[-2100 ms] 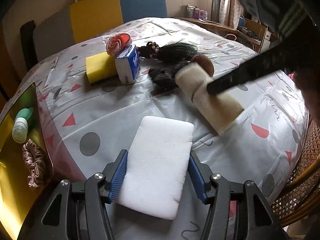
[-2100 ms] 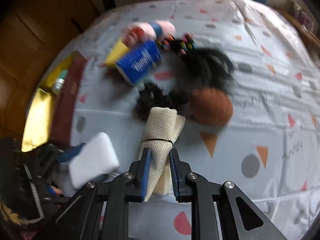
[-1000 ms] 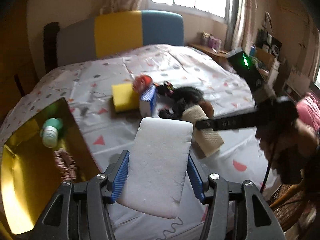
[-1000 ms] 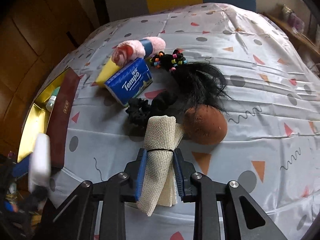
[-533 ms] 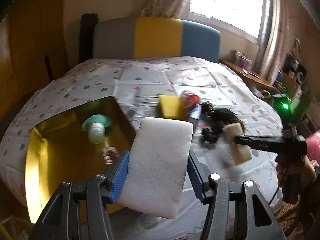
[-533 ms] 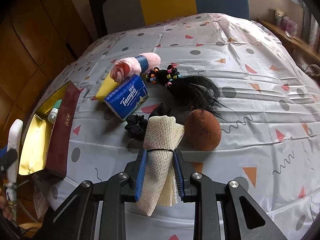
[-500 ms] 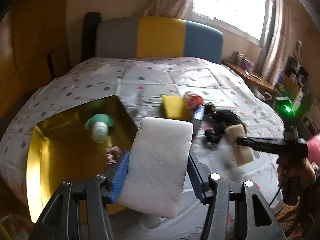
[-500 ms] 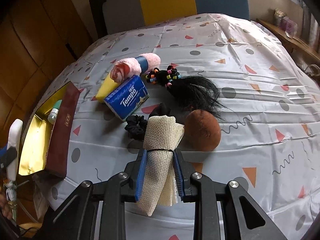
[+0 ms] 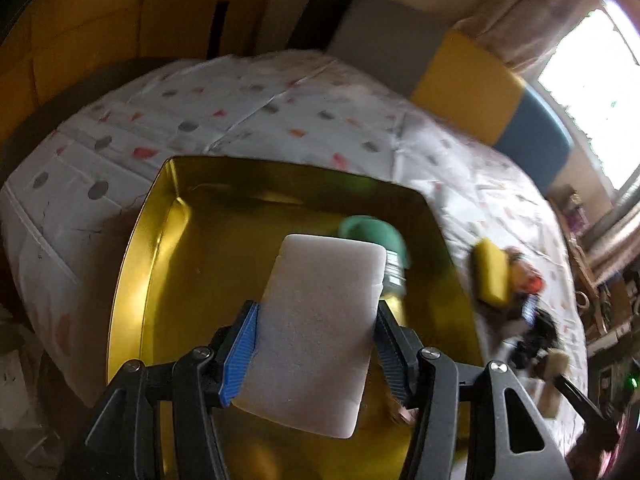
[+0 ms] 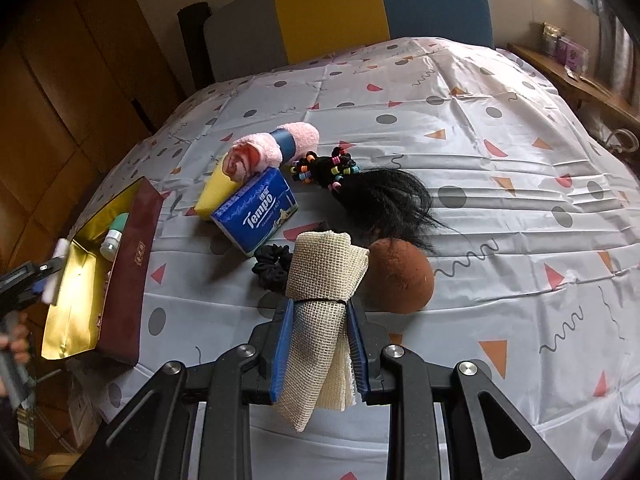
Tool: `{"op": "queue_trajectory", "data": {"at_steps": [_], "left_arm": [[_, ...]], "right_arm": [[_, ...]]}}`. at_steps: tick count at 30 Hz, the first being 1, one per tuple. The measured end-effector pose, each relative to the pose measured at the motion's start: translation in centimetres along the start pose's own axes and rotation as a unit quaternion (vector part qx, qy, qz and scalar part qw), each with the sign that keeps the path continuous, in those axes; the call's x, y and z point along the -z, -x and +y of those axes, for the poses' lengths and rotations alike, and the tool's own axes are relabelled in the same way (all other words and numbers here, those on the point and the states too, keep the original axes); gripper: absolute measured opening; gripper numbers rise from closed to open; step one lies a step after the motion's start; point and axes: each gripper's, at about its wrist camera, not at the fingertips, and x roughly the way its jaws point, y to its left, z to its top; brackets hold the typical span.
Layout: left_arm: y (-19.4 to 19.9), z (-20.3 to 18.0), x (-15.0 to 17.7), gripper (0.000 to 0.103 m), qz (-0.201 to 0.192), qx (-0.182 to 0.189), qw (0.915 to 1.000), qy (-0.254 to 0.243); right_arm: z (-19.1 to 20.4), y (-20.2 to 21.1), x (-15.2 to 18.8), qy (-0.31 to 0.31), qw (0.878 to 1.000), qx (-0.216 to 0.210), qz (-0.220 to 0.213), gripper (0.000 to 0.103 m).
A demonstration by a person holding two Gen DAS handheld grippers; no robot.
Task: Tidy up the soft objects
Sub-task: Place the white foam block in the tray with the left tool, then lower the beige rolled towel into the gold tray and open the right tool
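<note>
My left gripper (image 9: 316, 342) is shut on a white sponge (image 9: 316, 332) and holds it above the gold box (image 9: 168, 264). A green-capped bottle (image 9: 380, 244) lies in the box behind the sponge. In the right wrist view the box (image 10: 76, 300) sits at the table's left edge, with the left gripper (image 10: 48, 276) over it. My right gripper (image 10: 320, 344) is shut on a rolled beige mesh cloth (image 10: 320, 304) and holds it above the table.
On the patterned tablecloth (image 10: 500, 160) lie a Tempo tissue pack (image 10: 256, 208), a yellow sponge (image 10: 216, 192), a pink rolled towel (image 10: 272, 148), a black wig with coloured bands (image 10: 376, 196), a black scrunchie (image 10: 272, 264) and a brown ball (image 10: 400, 280). A colour-block chair (image 10: 380, 8) stands behind.
My left gripper has swung left with the white sponge and now hangs over the gold box. My right gripper has barely moved and still holds the mesh cloth.
</note>
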Motion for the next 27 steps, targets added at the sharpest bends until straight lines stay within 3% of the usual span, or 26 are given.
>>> {"op": "queue_trajectory", "data": {"at_steps": [7, 12, 15, 17, 21, 27], "left_arm": [[-4.9, 1.5, -2.3, 0.058, 0.037, -0.006, 0.9967, 0.073], [-6.8, 0.7, -3.8, 0.060, 0.034, -0.023, 0.9966, 0.072], [-7.8, 0.6, -4.3, 0.067, 0.055, -0.017, 0.9959, 0.069], [-7.6, 0.6, -4.1, 0.074, 0.054, -0.013, 0.9961, 0.068], [-5.9, 0.8, -3.3, 0.074, 0.036, -0.024, 0.9972, 0.061], [-1.0, -0.1, -0.7, 0.074, -0.020, -0.057, 0.9982, -0.009]], "right_arm": [[-0.2, 0.1, -0.1, 0.000, 1.000, 0.008, -0.004, 0.027], [-0.2, 0.1, -0.1, 0.002, 1.000, 0.011, -0.005, 0.027], [-0.2, 0.0, -0.1, 0.002, 1.000, 0.012, -0.005, 0.027], [-0.2, 0.0, -0.1, 0.002, 1.000, 0.013, -0.005, 0.027], [-0.3, 0.2, -0.1, -0.001, 1.000, 0.016, -0.010, 0.027], [-0.5, 0.8, -0.3, -0.008, 0.999, 0.015, -0.027, 0.027]]}}
